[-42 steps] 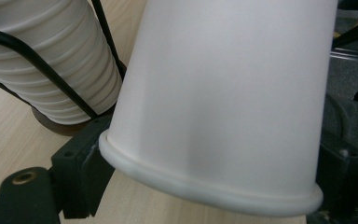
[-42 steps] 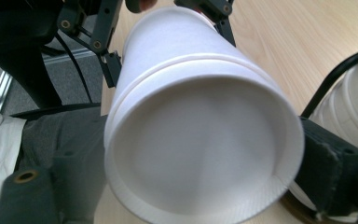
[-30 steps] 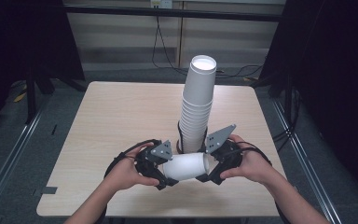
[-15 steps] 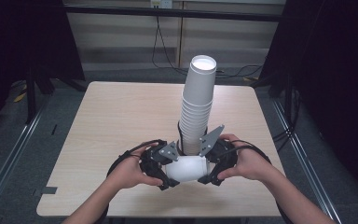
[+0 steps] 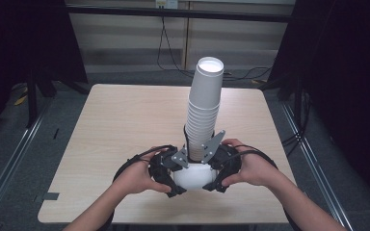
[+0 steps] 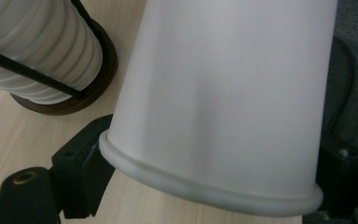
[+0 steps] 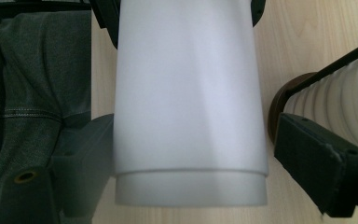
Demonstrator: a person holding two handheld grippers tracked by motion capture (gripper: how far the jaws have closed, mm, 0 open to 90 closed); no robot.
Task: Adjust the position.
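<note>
- Nearest me, at the table's (image 5: pixel 101 125) front edge, my left gripper (image 5: pixel 169 174) and right gripper (image 5: pixel 218 173) face each other with a white paper cup (image 5: pixel 192 176) lying on its side between them.
- In the left gripper view the cup's rolled rim (image 6: pixel 205 189) sits at my jaws, one black jaw against the rim on the left; I read this gripper as pinched onto the rim end.
- In the right gripper view an inner cup (image 7: pixel 191 192) pokes out of the outer one at the base end. One jaw lies against the cup's left side, but the other stands apart on the right, so I can't tell if this gripper is clamped.
- Just behind the grippers, the tall stack of cups (image 5: pixel 204 113) stands upright in its dark round holder (image 6: pixel 81 91), leaning slightly.
</note>
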